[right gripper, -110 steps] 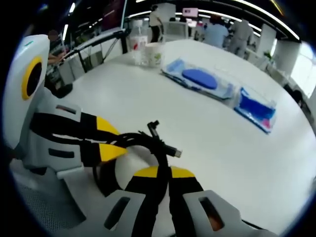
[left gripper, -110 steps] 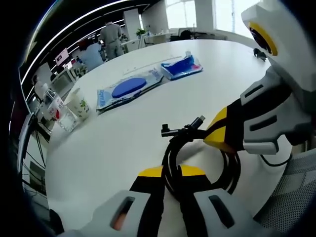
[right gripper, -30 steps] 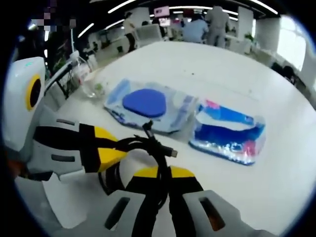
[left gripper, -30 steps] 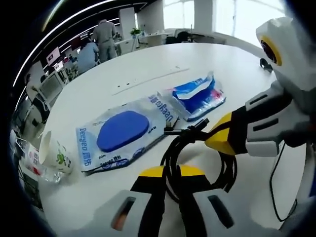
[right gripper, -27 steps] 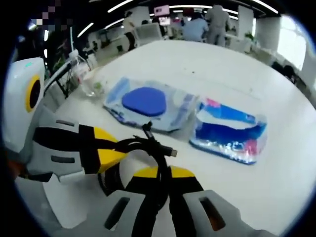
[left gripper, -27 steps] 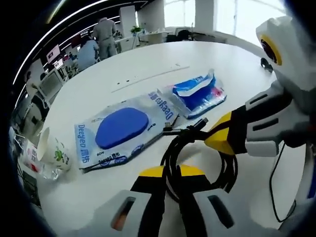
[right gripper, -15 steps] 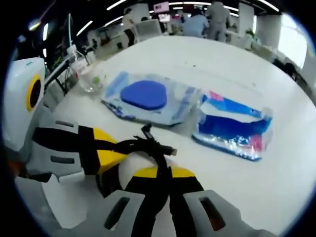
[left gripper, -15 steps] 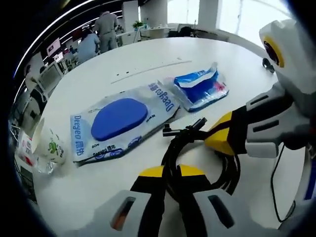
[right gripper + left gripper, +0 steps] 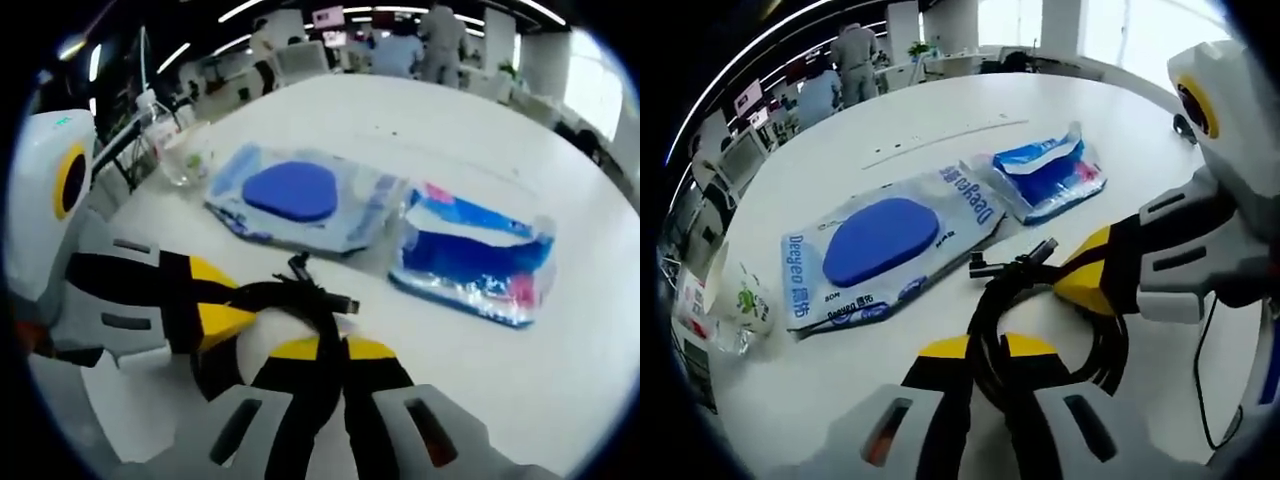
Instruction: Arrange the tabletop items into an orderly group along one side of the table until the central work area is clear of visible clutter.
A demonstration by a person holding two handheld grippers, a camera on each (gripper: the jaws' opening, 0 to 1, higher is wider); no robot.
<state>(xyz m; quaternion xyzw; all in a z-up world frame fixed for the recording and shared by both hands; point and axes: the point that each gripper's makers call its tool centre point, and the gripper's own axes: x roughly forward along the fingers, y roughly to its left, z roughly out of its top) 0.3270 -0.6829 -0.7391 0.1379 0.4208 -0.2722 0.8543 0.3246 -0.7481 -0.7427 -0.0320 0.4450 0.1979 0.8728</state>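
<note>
Coiled black cable [image 9: 1040, 325]: a bundled loop with two plug ends, held above the near part of the white table [image 9: 890, 120]. Its plug ends stick out toward the far side, at the wet-wipe pack [image 9: 885, 245]. The coil's long axis runs near to far, along the jaws of the left gripper [image 9: 985, 350].

Left gripper: yellow-tipped jaws drawn together on the near bend of the coil, cable strands passing between the tips. In the right gripper view it enters from the left [image 9: 225, 315], one yellow tip touching the coil's left side [image 9: 290, 300].

Right gripper [image 9: 345, 350]: jaws likewise pinched on the cable, which runs up between the tips. In the left gripper view it comes in from the right [image 9: 1085, 285], its yellow tip against the coil's right side.

Wet-wipe pack: flat, clear wrapper with a blue oval lid, lying just beyond the plug ends; long axis slants from near left to far right in the left gripper view [image 9: 300, 195].

Blue tissue pack [image 9: 1050, 180]: lies just right of the wipe pack, the two nearly touching at their corners [image 9: 475, 255].

Paper cup [image 9: 745, 300] and a clear plastic bottle [image 9: 695, 315]: at the table's left edge, well apart from the packs.

Open room: bare white tabletop beyond both packs to the far edge, and to the right of the tissue pack. A thin black cord [image 9: 1200, 380] hangs at the near right edge.

Background: people [image 9: 855, 55] standing at desks, far off.
</note>
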